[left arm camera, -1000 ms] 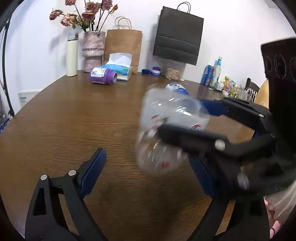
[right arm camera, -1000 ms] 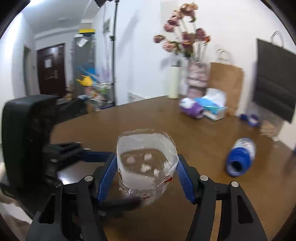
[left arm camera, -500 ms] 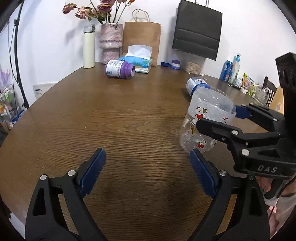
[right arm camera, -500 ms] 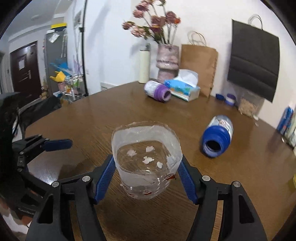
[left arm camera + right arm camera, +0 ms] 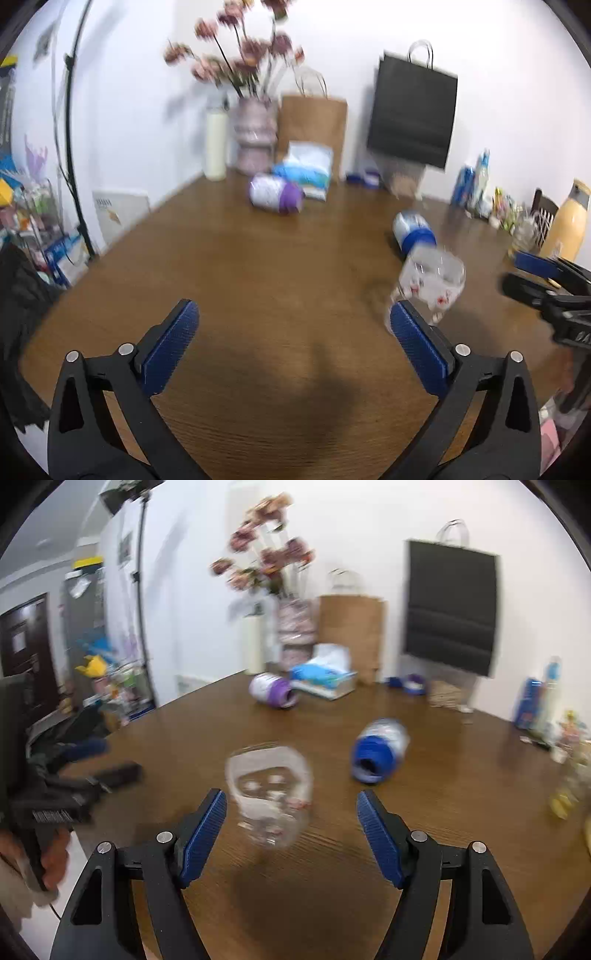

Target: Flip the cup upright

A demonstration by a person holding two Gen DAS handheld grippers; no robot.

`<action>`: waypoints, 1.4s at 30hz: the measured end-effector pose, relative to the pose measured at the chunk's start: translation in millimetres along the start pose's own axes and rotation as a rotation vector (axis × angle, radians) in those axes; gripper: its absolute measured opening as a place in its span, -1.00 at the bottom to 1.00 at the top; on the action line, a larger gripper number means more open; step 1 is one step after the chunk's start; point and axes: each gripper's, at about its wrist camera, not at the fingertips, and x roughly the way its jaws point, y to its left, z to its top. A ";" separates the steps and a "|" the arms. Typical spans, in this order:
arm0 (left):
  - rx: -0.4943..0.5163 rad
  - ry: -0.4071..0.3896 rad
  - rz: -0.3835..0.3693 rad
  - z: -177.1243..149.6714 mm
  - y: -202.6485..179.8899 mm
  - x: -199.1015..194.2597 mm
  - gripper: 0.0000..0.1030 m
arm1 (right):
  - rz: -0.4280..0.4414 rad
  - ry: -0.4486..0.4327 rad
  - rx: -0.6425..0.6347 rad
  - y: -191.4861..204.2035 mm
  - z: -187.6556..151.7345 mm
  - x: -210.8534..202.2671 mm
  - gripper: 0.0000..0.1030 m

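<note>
Now the right gripper [image 5: 291, 814] has its blue pads [image 5: 205, 836] spread wide, and the clear cup [image 5: 271, 797] stands upright on the table [image 5: 461, 812] just beyond them, mouth up, touching neither pad. The left gripper [image 5: 293, 334] is likewise spread wide with nothing between its pads. From the left wrist view the cup [image 5: 430, 286] sits at about two o'clock, just past the right-hand pad tip, and the right gripper [image 5: 554, 284] shows at three o'clock, apart from it. From the right wrist view a blue-capped bottle [image 5: 380, 749] lies on its side at one o'clock past the cup, and a purple-capped jar [image 5: 273, 690] lies at twelve o'clock, farther back, beside a tissue box [image 5: 325, 679]. At the table's far edge stand a vase [image 5: 295, 627], a brown bag [image 5: 351, 635] and a black bag [image 5: 450, 609]. Both views are blurred.
</note>
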 end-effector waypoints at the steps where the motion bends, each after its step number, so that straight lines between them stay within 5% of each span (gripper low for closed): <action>1: 0.003 -0.016 0.011 3.2 4.0 -4.1 1.00 | -0.036 -0.010 0.015 -5.5 -0.4 -10.8 0.52; 5: 0.007 -0.032 0.017 10.8 10.6 -12.0 1.00 | -0.130 -0.047 0.087 -26.5 -3.7 -43.4 0.70; 16: 0.065 -0.088 0.010 11.8 -9.2 -36.7 1.00 | -0.138 -0.099 0.139 -24.1 -14.4 -67.1 0.71; 23: 0.114 -0.212 0.038 -38.3 -15.2 -108.1 1.00 | -0.117 -0.209 0.124 5.1 -61.6 -125.1 0.71; 30: 0.076 -0.143 0.014 -99.4 -14.9 -170.2 1.00 | -0.077 -0.193 0.222 29.4 -119.5 -174.5 0.71; 36: 0.061 -0.153 -0.058 -111.6 -16.6 -188.0 1.00 | -0.253 -0.328 0.086 64.4 -139.3 -224.0 0.71; 42: 0.082 -0.214 -0.078 -111.8 -21.2 -201.7 1.00 | -0.266 -0.336 0.084 64.4 -137.8 -228.1 0.71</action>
